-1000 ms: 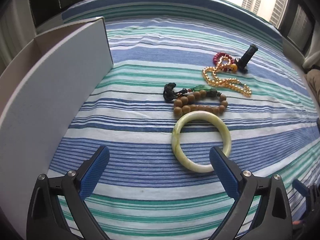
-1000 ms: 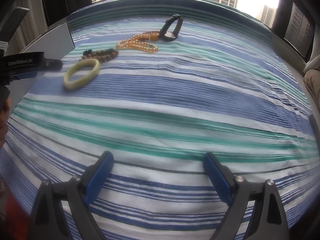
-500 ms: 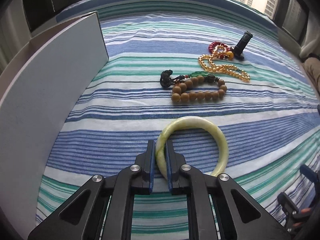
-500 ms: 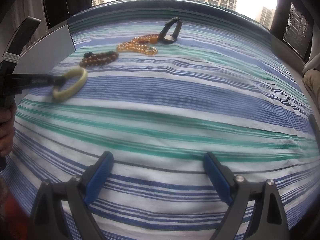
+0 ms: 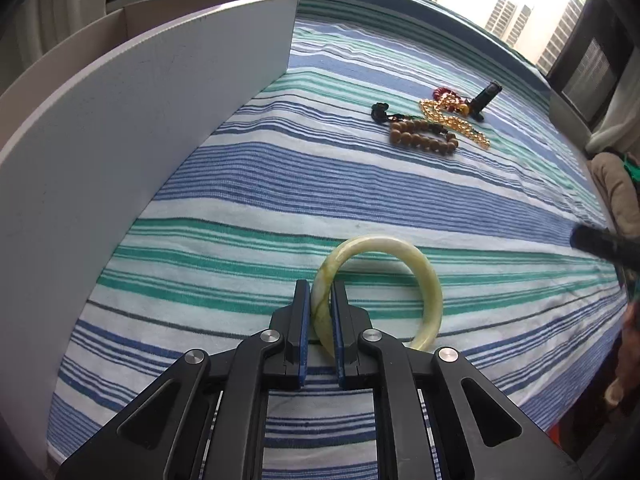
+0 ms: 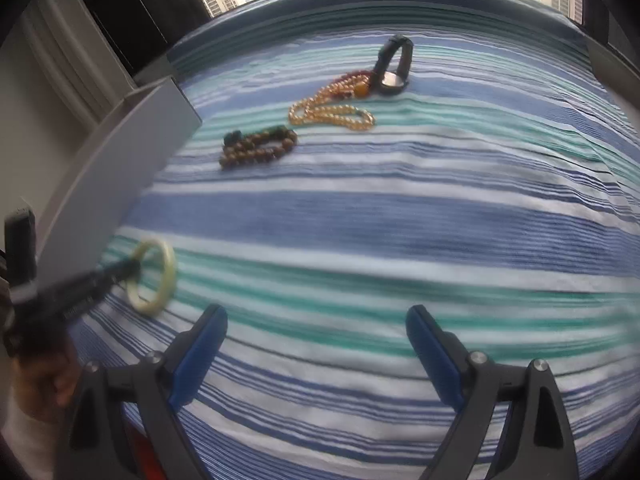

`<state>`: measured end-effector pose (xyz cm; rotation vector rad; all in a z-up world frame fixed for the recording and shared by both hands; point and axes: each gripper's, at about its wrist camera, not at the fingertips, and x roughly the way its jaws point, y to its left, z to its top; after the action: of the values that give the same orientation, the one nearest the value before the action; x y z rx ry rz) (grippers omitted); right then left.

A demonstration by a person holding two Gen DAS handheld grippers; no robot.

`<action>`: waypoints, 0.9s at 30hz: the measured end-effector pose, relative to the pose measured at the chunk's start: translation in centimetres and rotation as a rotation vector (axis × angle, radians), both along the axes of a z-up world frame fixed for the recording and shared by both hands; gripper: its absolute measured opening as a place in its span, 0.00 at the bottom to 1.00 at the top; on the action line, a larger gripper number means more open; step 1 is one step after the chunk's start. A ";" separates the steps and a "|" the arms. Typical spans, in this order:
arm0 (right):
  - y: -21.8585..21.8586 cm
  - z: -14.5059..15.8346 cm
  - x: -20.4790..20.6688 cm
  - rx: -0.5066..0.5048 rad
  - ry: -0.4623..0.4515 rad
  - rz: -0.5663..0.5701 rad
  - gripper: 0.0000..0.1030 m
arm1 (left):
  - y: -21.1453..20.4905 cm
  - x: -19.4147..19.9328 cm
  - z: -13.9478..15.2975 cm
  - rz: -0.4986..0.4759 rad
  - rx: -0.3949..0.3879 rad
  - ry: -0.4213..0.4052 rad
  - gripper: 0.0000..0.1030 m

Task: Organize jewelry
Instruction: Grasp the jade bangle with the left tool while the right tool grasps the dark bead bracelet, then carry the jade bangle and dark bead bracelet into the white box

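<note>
Left wrist view, bangle: the pale green jade bangle (image 5: 404, 276) sits at lower centre of the frame, its near left arc pinched between the two blue pads.
Left gripper: the left gripper (image 5: 320, 320) is clamped on that arc, jaws nearly together with the stone filling the gap; most of the ring sticks out to the right, unsupported.
Bangle in right wrist view: at lower left (image 6: 154, 276), hanging off the dark fingers, seemingly just above the striped bedspread (image 6: 400, 216), though blur makes contact hard to judge.
Step in hand: probably carrying the bangle to the grey box (image 5: 120, 128), whose wall fills the left of the left wrist frame.
How to do it well: keep the squeeze steady, since polished stone on a narrow grip may pivot or slip; lift enough to clear the wall, then lower inside before letting go, not dropping from height.
Risk: the free side of the ring could catch the box edge.
Right gripper: the right gripper (image 6: 316, 356) stands wide with nothing between its fingers, at the bottom of its own frame.
Remaining pieces: wooden bead bracelet (image 6: 260, 146), amber bead necklace (image 6: 332, 110), red beads (image 5: 444, 92) and black wristwatch (image 6: 394, 64) lie clustered at upper centre, well apart from the bangle.
</note>
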<state>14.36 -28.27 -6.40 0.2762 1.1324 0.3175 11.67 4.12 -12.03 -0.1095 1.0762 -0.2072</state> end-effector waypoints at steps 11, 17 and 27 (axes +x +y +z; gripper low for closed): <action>14.1 0.0 15.8 -0.131 -0.013 0.266 0.40 | 0.2 -0.8 -0.2 0.007 -0.005 -0.013 0.08; 18.5 -3.9 18.2 -0.248 0.025 0.294 0.40 | 0.2 -1.0 -0.2 0.005 -0.002 -0.027 0.08; 15.6 1.1 15.2 -0.136 -0.099 0.264 0.12 | 1.8 -1.4 1.5 0.029 -0.083 -0.008 0.08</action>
<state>29.58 -12.65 -5.28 -0.0103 1.0884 0.4794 10.22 5.94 -10.58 -0.1985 1.0580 -0.2265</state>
